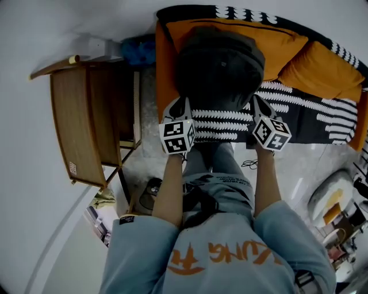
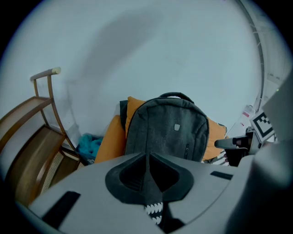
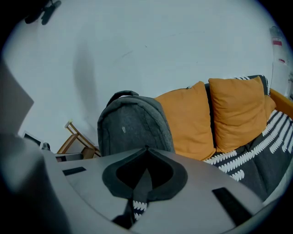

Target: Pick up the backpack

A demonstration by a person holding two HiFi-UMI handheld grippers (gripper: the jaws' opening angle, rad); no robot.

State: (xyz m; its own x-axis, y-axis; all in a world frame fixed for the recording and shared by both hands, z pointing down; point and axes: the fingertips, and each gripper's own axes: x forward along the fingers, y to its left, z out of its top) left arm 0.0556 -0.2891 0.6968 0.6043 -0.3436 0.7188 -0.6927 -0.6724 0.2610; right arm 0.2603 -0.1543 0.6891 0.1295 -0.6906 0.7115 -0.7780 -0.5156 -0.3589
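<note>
Closest in, pale blue sleeves [image 1: 135,252] and bare forearms [image 1: 171,189], stretched forward side by side. Next out, left gripper [image 1: 184,103] and right gripper [image 1: 256,101], held level, flanking the lower corners of the backpack [image 1: 221,66]. Looks like a two-sided approach, set up to take a bulky bag evenly. Jaws pressed together on both, nothing caught between, only a sliver of patterned cover showing below. Near the bag but apparently apart from it, going by both gripper views, and aimed at its front face. Will need opening up before any grab, on that evidence.

Under the grippers, the sofa seat [image 1: 322,120], black cover with white leaf stripes. On it, the backpack: dark grey, upright, leaning back on an orange cushion [image 1: 276,43], top handle [image 2: 176,95] arched up and free. Probably propped there to keep from slumping, with the handle or the side panels as the likeliest holds.

Further right, a second orange cushion [image 1: 322,66]. Off to the left, past the sofa's end, a wooden chair [image 1: 86,126], with a blue bundle [image 1: 138,50] tucked in by the sofa. Behind everything, plain white wall [image 1: 86,17]. Task barely begun: bag not yet gripped, not yet lifted.
</note>
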